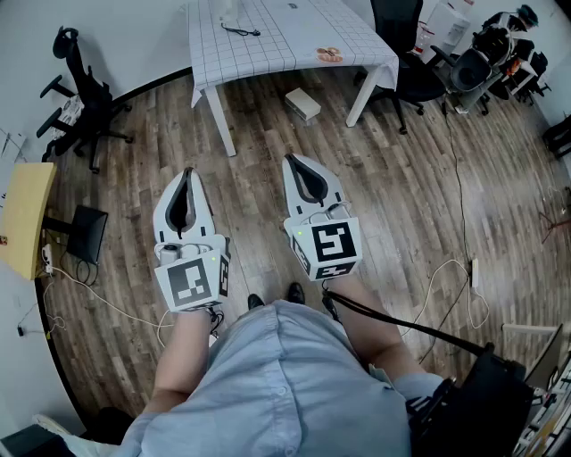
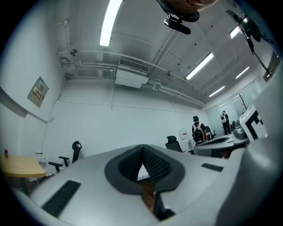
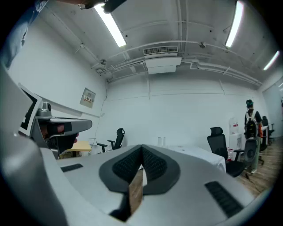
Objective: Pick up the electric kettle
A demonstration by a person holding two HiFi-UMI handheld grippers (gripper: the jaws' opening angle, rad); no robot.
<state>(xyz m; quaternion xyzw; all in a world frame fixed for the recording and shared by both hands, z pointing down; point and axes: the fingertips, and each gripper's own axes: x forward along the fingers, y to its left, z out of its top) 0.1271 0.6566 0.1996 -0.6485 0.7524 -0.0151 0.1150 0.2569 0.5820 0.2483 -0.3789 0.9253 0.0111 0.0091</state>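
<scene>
A white thing (image 1: 233, 9) stands at the far end of the white gridded table (image 1: 277, 49), cut off by the top edge of the head view; I cannot tell whether it is the kettle. A black cord (image 1: 241, 31) lies beside it. My left gripper (image 1: 187, 172) and right gripper (image 1: 291, 160) are held side by side over the wood floor, well short of the table, pointing towards it. Both are shut with nothing between the fingers. In the left gripper view the left gripper (image 2: 142, 149) shows closed tips, as does the right gripper (image 3: 142, 148) in its own view.
A small box (image 1: 303, 103) lies on the floor under the table. Black office chairs stand at left (image 1: 82, 94) and behind the table (image 1: 403, 49). A yellow desk (image 1: 25, 219) is at far left. Cables (image 1: 451, 278) trail on the floor at right. A person (image 3: 250, 128) stands far right.
</scene>
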